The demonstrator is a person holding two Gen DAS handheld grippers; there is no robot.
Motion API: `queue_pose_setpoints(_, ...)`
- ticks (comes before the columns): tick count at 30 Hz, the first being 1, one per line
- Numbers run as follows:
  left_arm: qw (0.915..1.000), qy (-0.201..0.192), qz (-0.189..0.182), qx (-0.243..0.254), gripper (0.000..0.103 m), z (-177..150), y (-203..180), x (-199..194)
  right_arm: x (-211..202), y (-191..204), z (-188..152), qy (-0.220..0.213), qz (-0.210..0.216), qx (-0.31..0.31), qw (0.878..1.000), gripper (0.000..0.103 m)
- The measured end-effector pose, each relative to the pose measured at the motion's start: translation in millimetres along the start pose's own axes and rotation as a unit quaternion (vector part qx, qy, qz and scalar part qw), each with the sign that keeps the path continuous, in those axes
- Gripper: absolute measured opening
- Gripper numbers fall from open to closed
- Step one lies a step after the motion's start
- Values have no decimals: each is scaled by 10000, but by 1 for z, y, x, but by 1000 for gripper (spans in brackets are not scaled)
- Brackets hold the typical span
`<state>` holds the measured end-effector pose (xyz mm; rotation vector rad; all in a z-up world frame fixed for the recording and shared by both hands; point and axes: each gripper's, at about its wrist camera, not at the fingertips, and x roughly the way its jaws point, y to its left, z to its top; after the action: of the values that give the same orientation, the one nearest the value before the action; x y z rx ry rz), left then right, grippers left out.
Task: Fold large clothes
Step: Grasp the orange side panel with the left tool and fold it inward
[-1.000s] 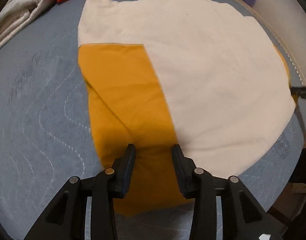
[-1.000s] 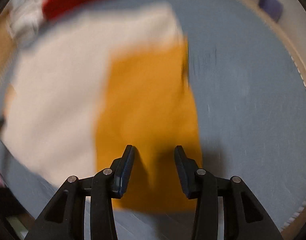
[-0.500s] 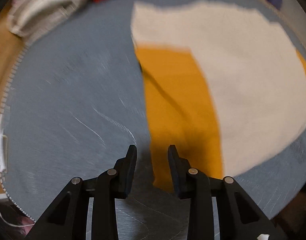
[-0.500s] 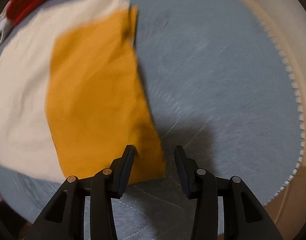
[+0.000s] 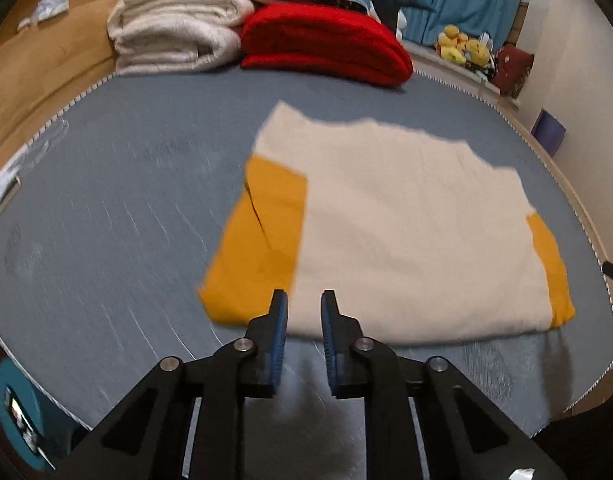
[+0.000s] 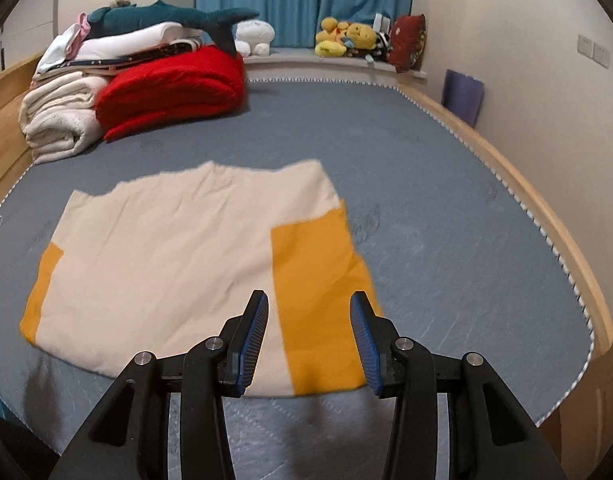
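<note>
A large cream garment with orange sleeves (image 5: 402,232) lies flat on the grey-blue mattress (image 5: 106,208), both sleeves folded in over the body. It also shows in the right wrist view (image 6: 178,264). My left gripper (image 5: 303,300) is open and empty, raised above the garment's near edge beside the left orange sleeve (image 5: 262,236). My right gripper (image 6: 308,304) is open wider and empty, raised above the right orange sleeve (image 6: 318,276) at the near edge.
A folded red blanket (image 6: 174,88) and a cream blanket (image 6: 58,120) are stacked at the far left of the mattress, with a plush shark (image 6: 166,16) on top. Plush toys (image 6: 346,36) sit on the window ledge. The wooden bed frame (image 6: 546,232) rims the mattress.
Both grippers have let go of the sleeves' area, lifted and pulled back from the garment. The views now tilt up and show the whole garment and the room.
</note>
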<state>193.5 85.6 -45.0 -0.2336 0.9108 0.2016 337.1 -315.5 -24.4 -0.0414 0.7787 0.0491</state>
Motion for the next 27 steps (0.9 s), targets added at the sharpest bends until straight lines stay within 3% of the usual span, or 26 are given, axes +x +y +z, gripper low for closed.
queue_pose_setpoints(4,9990,274,-333,-92,13,-10,-9,23,1,1,-13,111,104,156,9998,44)
queue_pose_setpoints(8,9950,449,-718,-537,14,-6,-3,39,-2,6,-19,83,170,135,9997,44)
queue_pose_setpoints(11,9879,711,-824,-1103,25,-8,12,56,2,4,-18,158,249,149,9995,44)
queue_pose_setpoints(12,9835,805,-851,-1378,37,-9,20,63,4,3,-17,178,288,159,9993,44)
queue_pose_setpoints(13,9788,867,-886,-1628,42,-13,28,68,6,4,-16,192,331,162,9991,44)
queue_pose_setpoints(15,9681,931,-936,-2129,43,-18,42,77,8,5,-13,225,385,112,9989,44)
queue_pose_setpoints(20,9298,1062,-1362,-3251,48,-29,72,98,11,9,-13,271,495,24,9984,44)
queue_pose_setpoints(27,9107,758,-1539,-3759,48,-30,87,110,15,11,-12,335,620,11,9975,44)
